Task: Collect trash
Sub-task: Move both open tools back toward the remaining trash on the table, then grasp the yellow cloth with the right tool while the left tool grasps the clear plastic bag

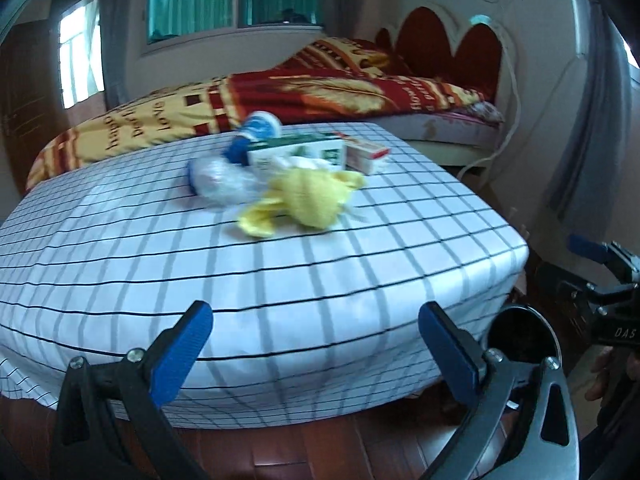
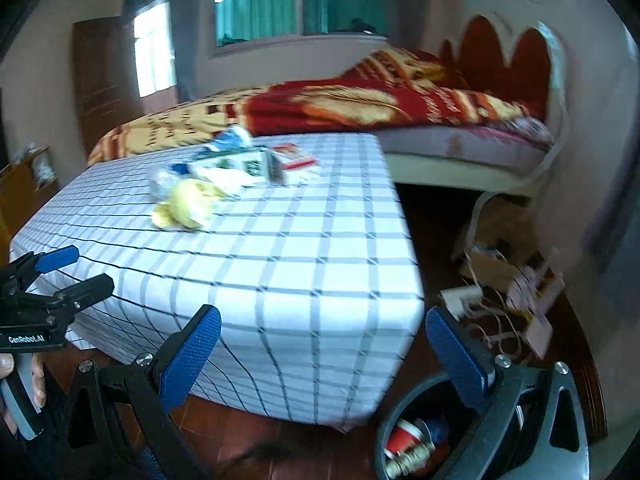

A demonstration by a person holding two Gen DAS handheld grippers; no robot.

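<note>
**Left wrist and right wrist views: trash pile untouched on the table, both grippers empty**

Left wrist view, read left to right. Our left gripper (image 1: 316, 330) hangs below the near edge of the table with the white, grey-checked cloth (image 1: 160, 264), its blue-padded fingers (image 1: 182, 354) spread wide with nothing between them. The trash sits in a cluster toward the far side of the tabletop, well apart from both grippers. From the left of the pile:

- crumpled clear plastic bag (image 1: 222, 180): very light, soft and slippery; we would pinch a bunched fold, not the smooth skin.
- blue-and-white round tub or cup lying on its side (image 1: 256, 130), behind the bag: blurred, probably light thin plastic, best taken by the rim.
- white-and-green cardboard carton (image 1: 296, 152): light, fairly stiff but crushable; grip across the narrow faces.
- yellow crumpled soft cloth or glove (image 1: 304, 200), nearest to us: limp and compressible, any central bunch will hold.
- small white-and-red cardboard box (image 1: 366, 156), just beside the carton: light, stiff, slim enough to span.

At the far right, our right gripper (image 1: 600, 256) is partly seen, held off the table corner.

Right wrist view: the right gripper (image 2: 324, 344) has its blue pads (image 2: 188, 356) wide apart and empty too. Lower right, a round black bin (image 2: 390, 432) on the wooden floor already holds a red-and-white cup (image 2: 404, 438) and other scraps.

Nothing here looks heavy or fragile; slipping is the main risk.
</note>
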